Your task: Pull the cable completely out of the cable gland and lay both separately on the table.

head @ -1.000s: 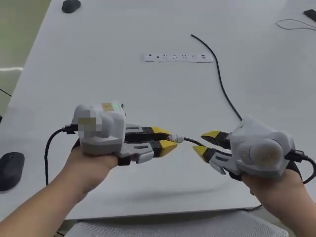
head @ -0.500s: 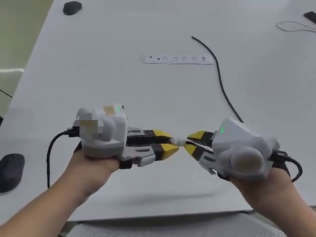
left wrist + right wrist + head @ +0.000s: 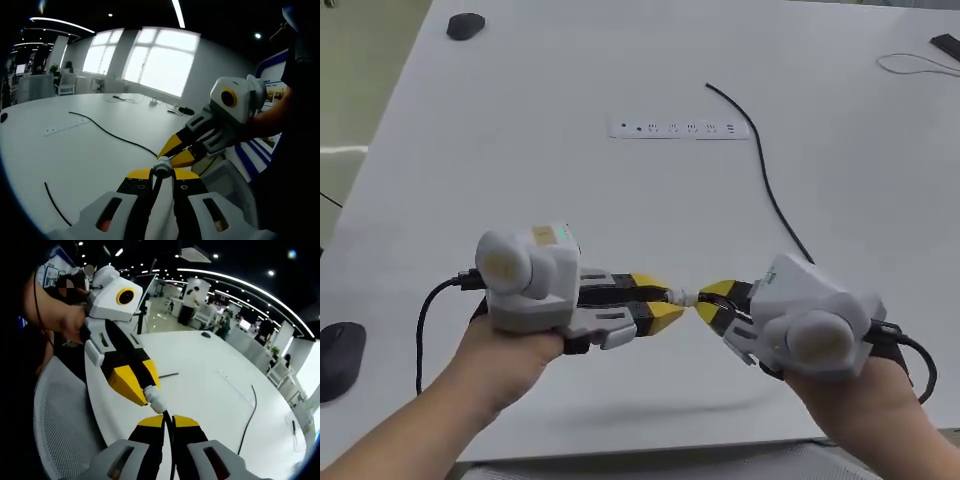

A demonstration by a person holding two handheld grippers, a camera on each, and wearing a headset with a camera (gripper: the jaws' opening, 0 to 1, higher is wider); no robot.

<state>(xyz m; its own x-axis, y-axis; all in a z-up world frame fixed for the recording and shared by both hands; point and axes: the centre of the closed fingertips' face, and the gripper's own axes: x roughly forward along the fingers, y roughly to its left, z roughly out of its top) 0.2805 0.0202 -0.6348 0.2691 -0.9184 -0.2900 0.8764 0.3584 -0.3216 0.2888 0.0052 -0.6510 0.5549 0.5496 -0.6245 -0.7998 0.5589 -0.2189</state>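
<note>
Left gripper is clamped on the cable gland, right gripper is closed on the cable just beside it, so both can be drawn apart over the near table edge.

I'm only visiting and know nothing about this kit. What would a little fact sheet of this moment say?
Setting: white table with a power strip lying on it
Left gripper: shut on the small white cable gland
Right gripper: shut on the black cable, right next to the gland
Cable: runs into the gland; the rest trails away across the table
Stage: cable not yet pulled out
</note>
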